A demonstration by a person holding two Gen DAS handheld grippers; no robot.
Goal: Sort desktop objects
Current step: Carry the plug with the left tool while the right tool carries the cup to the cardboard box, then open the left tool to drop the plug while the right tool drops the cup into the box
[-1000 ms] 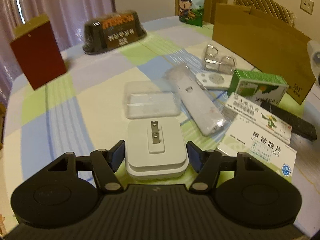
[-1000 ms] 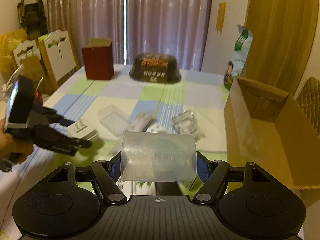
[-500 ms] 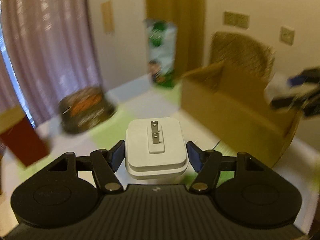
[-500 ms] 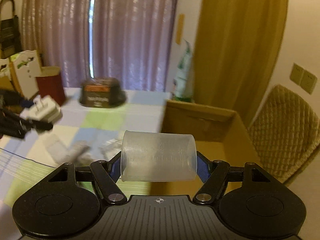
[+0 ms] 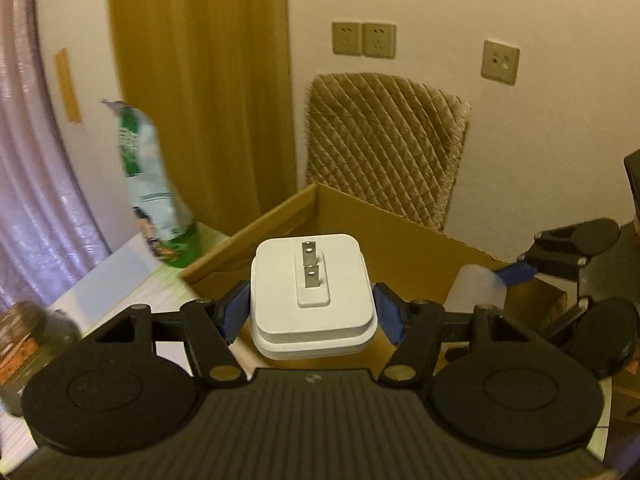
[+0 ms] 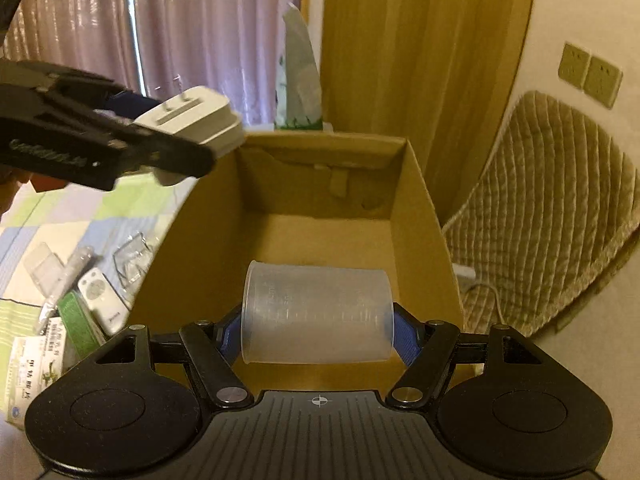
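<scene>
Left gripper [image 5: 312, 308]: jaws closed to a moderate width on a white plug adapter [image 5: 313, 296], blue pads pressed against its two sides. The adapter sits flat between the jaws with its two metal prongs facing up. In the right wrist view the left gripper [image 6: 188, 140] and the adapter [image 6: 196, 120] are held in the air at the left wall of the cardboard box [image 6: 420, 208], roughly level with its rim.

Right gripper [image 6: 318, 330]: jaws set fairly wide, clamped on a translucent measuring cup [image 6: 318, 312] lying on its side, one pad at the rim end and one at the base end. The cup is held above the open box, whose brown floor shows beyond it. In the left wrist view the right gripper [image 5: 516, 276] and the cup [image 5: 476, 288] appear at the right, over the box [image 5: 400, 236].

Tabletop [image 6: 80, 208]: checked cloth; left of the box lie a white remote [image 6: 100, 300], a green carton [image 6: 78, 324], printed medicine boxes [image 6: 36, 364] and clear plastic packaging [image 6: 44, 268]. A green snack bag [image 6: 300, 76] stands behind the box. A quilted chair [image 6: 552, 216] stands to the right of the box.
</scene>
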